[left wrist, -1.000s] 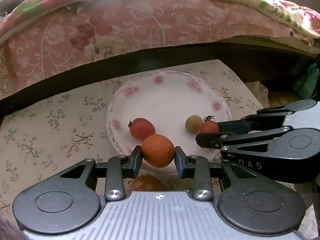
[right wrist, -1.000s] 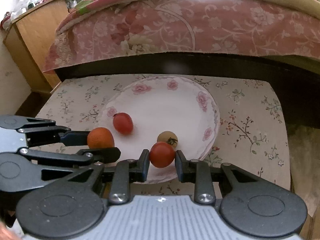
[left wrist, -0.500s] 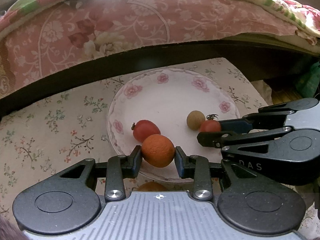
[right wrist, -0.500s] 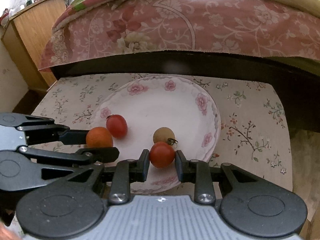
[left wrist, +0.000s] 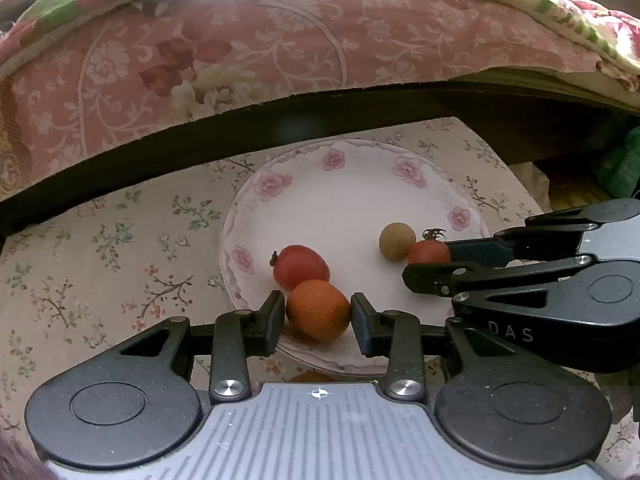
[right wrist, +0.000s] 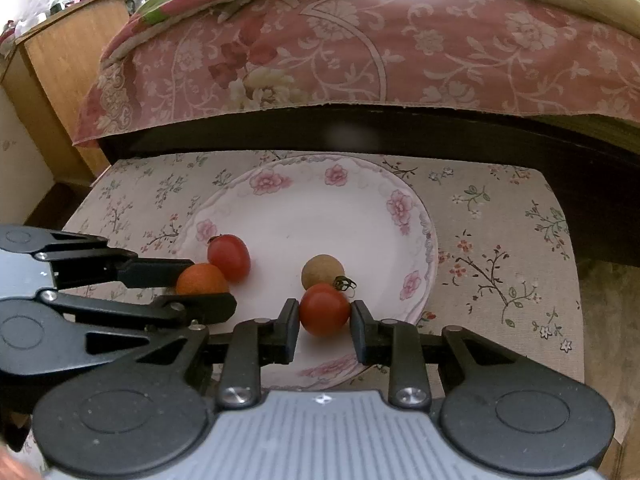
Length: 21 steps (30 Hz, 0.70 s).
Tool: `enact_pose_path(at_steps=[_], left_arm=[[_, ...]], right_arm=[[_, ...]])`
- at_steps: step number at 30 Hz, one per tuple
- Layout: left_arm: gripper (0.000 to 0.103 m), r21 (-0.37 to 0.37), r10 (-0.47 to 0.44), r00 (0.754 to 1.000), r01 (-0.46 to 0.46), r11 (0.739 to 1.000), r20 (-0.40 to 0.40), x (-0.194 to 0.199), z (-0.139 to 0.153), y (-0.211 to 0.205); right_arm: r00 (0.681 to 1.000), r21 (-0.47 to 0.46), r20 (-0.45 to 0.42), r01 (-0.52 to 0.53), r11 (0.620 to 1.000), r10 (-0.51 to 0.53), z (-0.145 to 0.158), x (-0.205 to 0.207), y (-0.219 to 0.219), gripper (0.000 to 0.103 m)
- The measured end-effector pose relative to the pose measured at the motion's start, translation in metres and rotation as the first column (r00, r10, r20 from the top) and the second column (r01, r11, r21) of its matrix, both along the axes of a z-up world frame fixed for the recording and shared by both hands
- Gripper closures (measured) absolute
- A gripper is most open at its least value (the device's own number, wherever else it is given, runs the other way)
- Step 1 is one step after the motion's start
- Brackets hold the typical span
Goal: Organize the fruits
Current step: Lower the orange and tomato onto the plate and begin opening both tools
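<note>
Four small fruits on one flowered plate (left wrist: 348,184): an orange one (left wrist: 318,309), an oblong red tomato (left wrist: 300,266) touching it at 11 o'clock, a tan ball (right wrist: 322,271), a round red tomato (right wrist: 324,309) with green stem. "DAS" legible on the right gripper (left wrist: 430,262), pinching the round tomato. Left gripper (left wrist: 318,314) pressed against the orange fruit at the plate's 7 o'clock edge.

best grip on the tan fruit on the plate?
Pinch the tan fruit across its widest middle, coming from above. It is round with no stem or handle, and the tomato in the right gripper touches its near side, blocking a level approach.
</note>
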<state>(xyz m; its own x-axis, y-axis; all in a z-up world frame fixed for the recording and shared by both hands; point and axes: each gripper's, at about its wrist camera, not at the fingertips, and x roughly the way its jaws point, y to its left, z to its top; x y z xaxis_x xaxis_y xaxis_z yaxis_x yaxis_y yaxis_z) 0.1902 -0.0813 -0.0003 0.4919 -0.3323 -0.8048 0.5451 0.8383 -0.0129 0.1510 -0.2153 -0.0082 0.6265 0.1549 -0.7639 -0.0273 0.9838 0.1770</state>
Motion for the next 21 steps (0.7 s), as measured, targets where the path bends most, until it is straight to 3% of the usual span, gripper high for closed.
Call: enact_pose_path(at_steps=[21], left_arm=[[0.047, 0.013, 0.016, 1.0, -0.016, 1.0, 0.024, -0.0018, 0.006, -0.0002]], right_arm=[[1.0, 0.0, 0.01, 0.018, 1.0, -0.018, 0.0043, -0.001, -0.0009, 0.073]])
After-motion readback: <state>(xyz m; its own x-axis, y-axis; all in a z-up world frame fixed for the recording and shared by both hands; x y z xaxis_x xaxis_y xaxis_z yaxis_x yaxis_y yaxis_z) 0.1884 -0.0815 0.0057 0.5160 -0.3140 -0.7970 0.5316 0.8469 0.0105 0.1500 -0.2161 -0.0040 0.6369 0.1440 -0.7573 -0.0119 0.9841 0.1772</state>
